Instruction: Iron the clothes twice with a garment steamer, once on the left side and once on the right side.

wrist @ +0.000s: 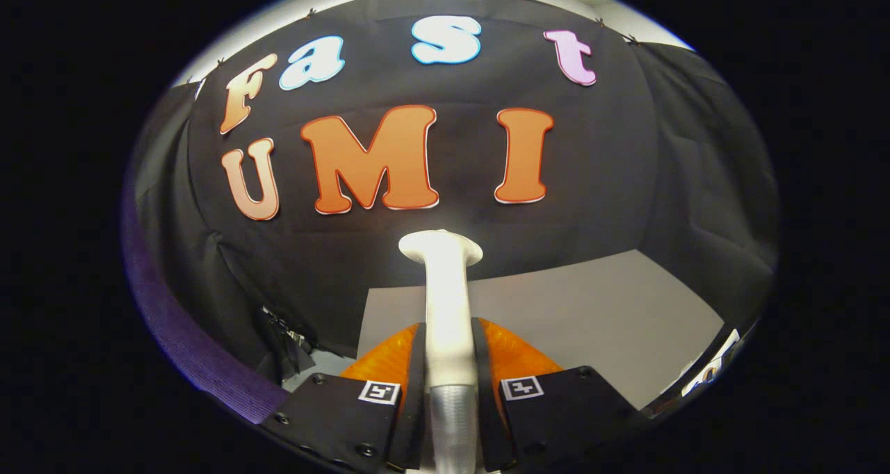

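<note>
A white garment steamer point(445, 300) stands upright between my fingers, its handle running from a silvery lower section up to a flared white head point(441, 246) that faces the booth's black cloth wall. My gripper point(448, 363) is shut on the steamer's handle, one finger pressing on each side of it. The steamer's head is raised well above the grey table point(598, 314), which lies beyond and below the fingers. No garment shows ahead of the steamer.
The grey table top stretches to the right beyond the fingers and ends at the black cloth wall. A purple strip point(188, 342) curves along the left. Crumpled dark cloth point(288, 342) sits left of the fingers by the table's corner.
</note>
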The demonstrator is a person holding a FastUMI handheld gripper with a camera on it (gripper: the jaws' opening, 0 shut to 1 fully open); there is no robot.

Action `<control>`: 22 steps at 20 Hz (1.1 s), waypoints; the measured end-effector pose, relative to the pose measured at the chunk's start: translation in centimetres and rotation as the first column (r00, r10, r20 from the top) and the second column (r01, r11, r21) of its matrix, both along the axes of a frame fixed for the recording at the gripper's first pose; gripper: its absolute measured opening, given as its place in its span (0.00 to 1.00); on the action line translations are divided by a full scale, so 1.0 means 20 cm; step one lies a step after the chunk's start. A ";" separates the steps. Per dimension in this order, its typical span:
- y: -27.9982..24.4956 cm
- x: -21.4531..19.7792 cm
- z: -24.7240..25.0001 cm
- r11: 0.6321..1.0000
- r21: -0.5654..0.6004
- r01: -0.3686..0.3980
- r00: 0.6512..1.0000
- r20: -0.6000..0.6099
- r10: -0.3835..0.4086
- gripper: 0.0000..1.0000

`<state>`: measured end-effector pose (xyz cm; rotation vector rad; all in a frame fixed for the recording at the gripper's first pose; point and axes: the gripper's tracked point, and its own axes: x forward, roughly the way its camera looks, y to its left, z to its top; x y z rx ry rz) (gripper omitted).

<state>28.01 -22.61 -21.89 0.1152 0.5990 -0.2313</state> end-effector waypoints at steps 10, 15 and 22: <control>0.09 -0.28 0.42 0.999 0.009 0.034 0.982 0.186 -0.035 0.40; 0.12 -0.53 0.67 0.997 -0.019 0.077 0.958 0.279 -0.069 0.39; 0.37 -0.91 0.96 0.996 -0.085 0.026 0.928 0.373 0.008 0.39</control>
